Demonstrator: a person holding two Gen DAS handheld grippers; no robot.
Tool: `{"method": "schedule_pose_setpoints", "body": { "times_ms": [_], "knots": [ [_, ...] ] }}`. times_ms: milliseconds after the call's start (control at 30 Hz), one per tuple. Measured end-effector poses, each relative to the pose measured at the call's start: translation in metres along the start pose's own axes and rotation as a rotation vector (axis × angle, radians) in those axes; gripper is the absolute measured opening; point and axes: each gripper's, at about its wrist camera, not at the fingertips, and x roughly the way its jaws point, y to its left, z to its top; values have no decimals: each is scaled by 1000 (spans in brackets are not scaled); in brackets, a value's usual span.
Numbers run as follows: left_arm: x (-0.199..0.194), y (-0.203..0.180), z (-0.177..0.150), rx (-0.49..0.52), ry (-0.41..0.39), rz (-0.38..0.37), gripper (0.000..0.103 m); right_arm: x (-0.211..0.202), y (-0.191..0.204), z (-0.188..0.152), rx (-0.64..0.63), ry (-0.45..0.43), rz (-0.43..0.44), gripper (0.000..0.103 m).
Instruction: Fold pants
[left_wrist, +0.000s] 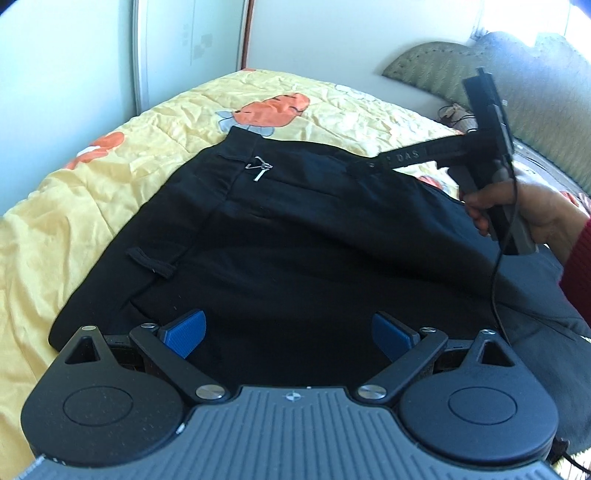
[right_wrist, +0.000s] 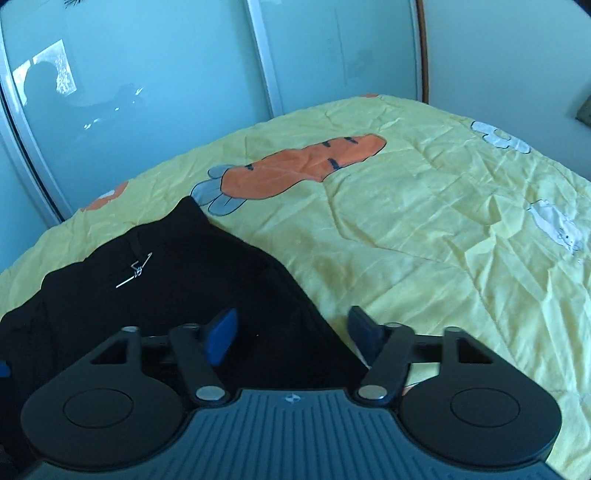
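Observation:
Black pants (left_wrist: 280, 236) lie spread on a yellow quilt, waist end away from me, with a metal zipper pull (left_wrist: 260, 171) near the top. My left gripper (left_wrist: 288, 334) is open just above the near part of the pants, holding nothing. My right gripper (right_wrist: 291, 332) is open over the pants' right edge (right_wrist: 221, 280), where black cloth meets quilt. In the left wrist view the right gripper's body (left_wrist: 491, 155) and the hand holding it hover over the pants' far right side.
The yellow quilt (right_wrist: 424, 229) with orange carrot prints (right_wrist: 306, 166) covers the bed. A pale sliding wardrobe door (right_wrist: 147, 74) stands behind the bed. A green padded headboard (left_wrist: 461, 70) is at the far right. A cable (left_wrist: 496, 280) hangs from the right gripper.

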Motion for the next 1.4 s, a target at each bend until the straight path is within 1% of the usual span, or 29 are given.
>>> {"method": "schedule_pose_setpoints", "body": {
  "times_ms": [33,100,133,167,267,367,467,500,567,633,700,767,800,833,867,900,933,967,1000,1033,1100,1133,1167,1200,1233,1267,1300,1367,1400],
  "knots": [
    [1,2,3,-6,3,0,98,0,2,-1,-13,-4,-2,32],
    [3,8,12,-34,-1,3,98,-5,9,-2,-50,-17,-24,17],
    [3,13,17,-61,-6,3,97,-9,13,-4,-70,-36,-53,11],
    [3,19,22,-98,-14,-1,97,-15,20,-6,-102,-61,-86,11],
    [7,42,43,-231,-44,-43,97,-39,59,-17,-282,-132,-167,9],
    [12,67,61,-389,-72,-145,98,-59,108,-37,-474,-171,-225,9],
    [23,83,76,-512,-59,-235,98,-73,155,-67,-642,-192,-257,6],
    [30,85,80,-536,-55,-257,98,-76,168,-76,-684,-195,-260,6],
    [39,88,87,-578,-32,-255,97,-76,186,-92,-749,-193,-262,6],
    [50,89,98,-596,-21,-263,97,-72,195,-99,-772,-175,-259,6],
    [52,86,107,-604,0,-254,97,-70,189,-96,-750,-190,-259,6],
    [49,79,108,-577,-13,-260,98,-71,167,-79,-641,-171,-226,9],
    [47,74,106,-551,-16,-254,98,-73,152,-69,-573,-190,-223,16],
    [45,70,105,-525,-14,-242,98,-76,131,-57,-489,-212,-211,34],
    [45,68,102,-507,-9,-233,98,-76,107,-44,-389,-206,-176,45],
    [46,65,99,-494,0,-229,98,-74,82,-32,-287,-211,-141,67],
    [48,65,97,-492,10,-234,98,-70,58,-21,-194,-208,-92,74],
    [49,65,95,-496,20,-243,98,-63,35,-11,-109,-190,-39,73],
    [51,66,95,-500,27,-250,98,-53,15,-3,-42,-184,-17,73],
    [52,68,95,-502,30,-249,98,-43,-1,3,-1,-162,-14,73],
    [53,73,99,-507,22,-239,98,-18,-26,8,80,-73,7,73],
    [53,76,101,-512,15,-234,98,-8,-31,7,93,-42,15,70],
    [54,80,103,-521,10,-232,98,-5,-27,1,71,-32,16,65],
    [55,83,106,-535,10,-236,98,-6,-18,-2,18,-43,9,28],
    [57,86,107,-556,11,-252,98,-7,-10,-3,-22,-42,5,11],
    [60,90,109,-578,20,-272,98,-12,4,-7,-75,-64,-35,10],
    [62,91,110,-596,32,-293,98,-18,21,-13,-165,-83,-80,7],
    [67,92,112,-622,48,-340,98,-27,68,-34,-393,-101,-185,7],
    [68,91,114,-626,53,-355,98,-31,89,-44,-492,-111,-222,6]
  ]
}}
